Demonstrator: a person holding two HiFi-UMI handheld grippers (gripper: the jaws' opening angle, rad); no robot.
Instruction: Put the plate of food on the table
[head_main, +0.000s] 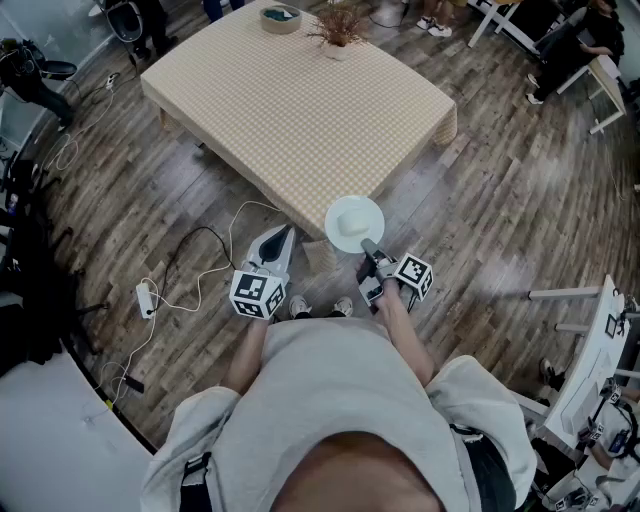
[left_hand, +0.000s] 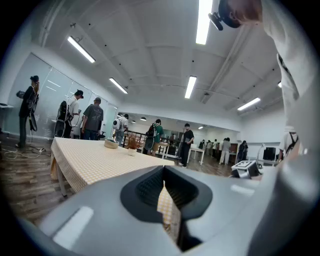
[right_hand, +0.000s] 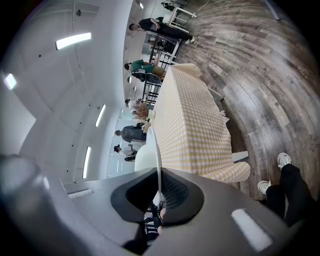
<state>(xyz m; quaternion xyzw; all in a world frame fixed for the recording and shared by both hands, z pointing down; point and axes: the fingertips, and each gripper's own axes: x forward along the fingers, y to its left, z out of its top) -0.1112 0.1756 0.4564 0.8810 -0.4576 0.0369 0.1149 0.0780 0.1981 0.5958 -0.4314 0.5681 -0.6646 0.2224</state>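
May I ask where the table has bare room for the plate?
Almost the whole checked table is bare, from the near corner by the plate to the left edge. Only the far edge is taken, by the bowl and dried plant.

One table (head_main: 300, 100), one plate (head_main: 354, 223), one bowl (head_main: 281, 18), one dried plant (head_main: 338, 28) and two claws (head_main: 283, 233) (head_main: 369, 246).

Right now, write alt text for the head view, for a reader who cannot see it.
Seen from above, the right gripper holds a white plate by its rim at the near corner of a checked-cloth table. The left gripper, empty, points alongside.
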